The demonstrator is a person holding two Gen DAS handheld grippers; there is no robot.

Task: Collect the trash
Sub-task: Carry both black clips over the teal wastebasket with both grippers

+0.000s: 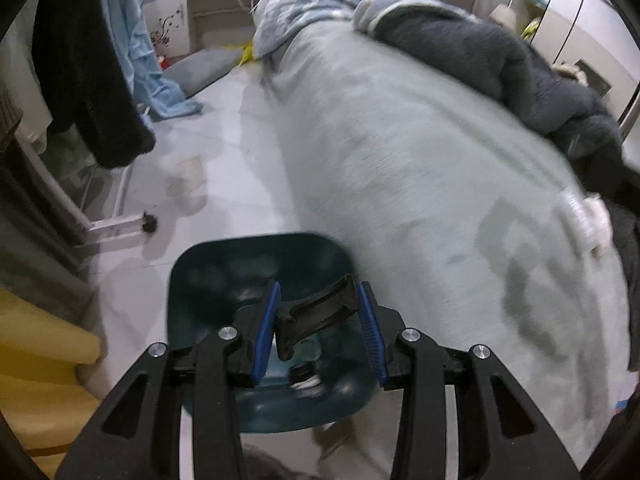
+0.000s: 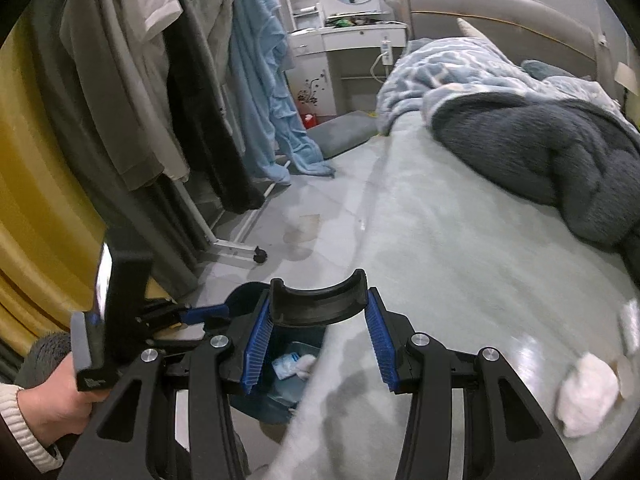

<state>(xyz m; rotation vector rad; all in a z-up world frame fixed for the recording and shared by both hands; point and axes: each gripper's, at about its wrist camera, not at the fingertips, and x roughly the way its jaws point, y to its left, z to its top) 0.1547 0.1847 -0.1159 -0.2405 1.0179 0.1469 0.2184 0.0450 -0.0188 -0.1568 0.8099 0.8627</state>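
A dark teal bin (image 1: 200, 280) hangs over the floor beside the bed. Crumpled paper lies at the bottom of the bin (image 2: 260, 408). My left gripper (image 1: 318, 286) is shut on a black curved piece (image 1: 316, 316) over the bin's mouth. My right gripper (image 2: 319, 291) is shut on a similar black curved piece (image 2: 318, 306); whether these pieces belong to the bin I cannot tell. In the right wrist view a hand (image 2: 52, 400) holds the left gripper (image 2: 200, 313) at the bin's rim. A white crumpled tissue (image 2: 586, 392) (image 1: 598, 220) and a clear wrapper (image 2: 630, 320) (image 1: 576, 216) lie on the bed.
The bed's pale green blanket (image 1: 400, 160) fills the right, with a dark fleece (image 2: 540, 148) and a blue patterned quilt (image 2: 452, 64) further back. A wheeled clothes rack (image 2: 240, 252) with hanging clothes and a yellow curtain (image 2: 36, 200) stand left. A grey cushion (image 2: 340, 132) lies on the floor.
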